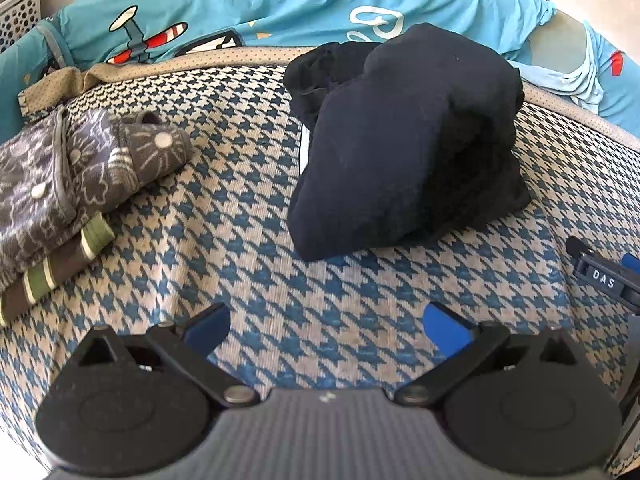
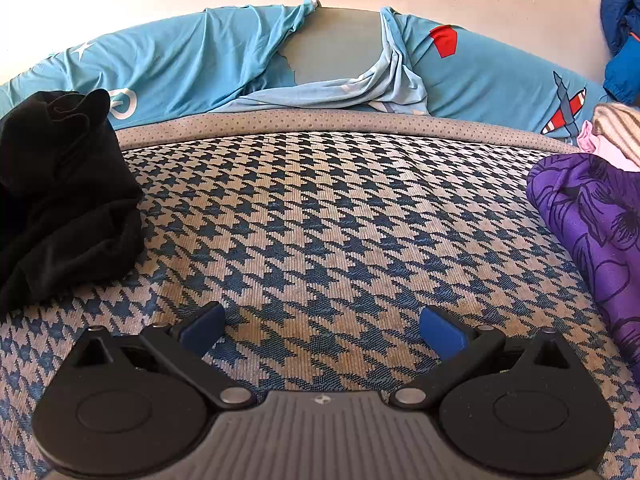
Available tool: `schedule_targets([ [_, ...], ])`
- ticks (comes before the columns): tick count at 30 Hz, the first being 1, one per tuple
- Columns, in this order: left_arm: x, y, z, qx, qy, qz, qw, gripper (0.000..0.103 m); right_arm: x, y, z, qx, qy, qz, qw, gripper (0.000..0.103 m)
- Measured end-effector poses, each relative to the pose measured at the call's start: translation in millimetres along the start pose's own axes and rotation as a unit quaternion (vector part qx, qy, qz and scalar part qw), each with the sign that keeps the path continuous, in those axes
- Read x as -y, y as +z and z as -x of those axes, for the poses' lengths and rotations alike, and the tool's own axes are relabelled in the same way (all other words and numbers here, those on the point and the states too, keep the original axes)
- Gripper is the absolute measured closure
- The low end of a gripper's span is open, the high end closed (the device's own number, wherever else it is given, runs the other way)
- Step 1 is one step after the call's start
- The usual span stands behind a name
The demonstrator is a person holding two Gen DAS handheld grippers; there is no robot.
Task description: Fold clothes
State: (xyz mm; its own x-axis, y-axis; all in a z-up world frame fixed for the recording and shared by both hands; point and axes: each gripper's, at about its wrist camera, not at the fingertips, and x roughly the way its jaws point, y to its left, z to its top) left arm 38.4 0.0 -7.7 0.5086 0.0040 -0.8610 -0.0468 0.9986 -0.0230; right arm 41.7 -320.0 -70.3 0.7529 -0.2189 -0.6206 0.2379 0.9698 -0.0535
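Observation:
A dark navy garment [image 1: 404, 140] lies bunched in a loose heap on the houndstooth mat [image 1: 240, 248]. It also shows at the left edge of the right wrist view [image 2: 60, 200]. My left gripper [image 1: 326, 328] is open and empty, hovering just short of the heap. My right gripper [image 2: 322, 328] is open and empty over the bare mat [image 2: 320, 220], to the right of the heap. The right gripper's body [image 1: 600, 276] shows at the right edge of the left wrist view.
Folded grey floral clothes [image 1: 72, 168] on a striped piece [image 1: 60, 264] lie at the left. A purple floral garment [image 2: 592, 232] and pink and beige clothes [image 2: 616, 128] lie at the right. A blue printed sheet [image 2: 200, 68] lines the back, a white basket [image 1: 20, 8] far left.

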Motion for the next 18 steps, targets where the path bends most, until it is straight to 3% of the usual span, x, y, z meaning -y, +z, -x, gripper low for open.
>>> schedule_targets([
  [8,6,20,-9,-0.008,-0.010,-0.008,0.9999,0.000,0,0,0,0.000,0.000,0.000,1.000,0.000],
  [13,9,39,-18,0.002,0.009,-0.031,0.9995,0.000,0,0,0,0.000,0.000,0.000,1.000,0.000],
  [18,4,44,-27,-0.003,0.002,-0.013,0.9999,0.000,0,0,0,0.000,0.000,0.000,1.000,0.000],
])
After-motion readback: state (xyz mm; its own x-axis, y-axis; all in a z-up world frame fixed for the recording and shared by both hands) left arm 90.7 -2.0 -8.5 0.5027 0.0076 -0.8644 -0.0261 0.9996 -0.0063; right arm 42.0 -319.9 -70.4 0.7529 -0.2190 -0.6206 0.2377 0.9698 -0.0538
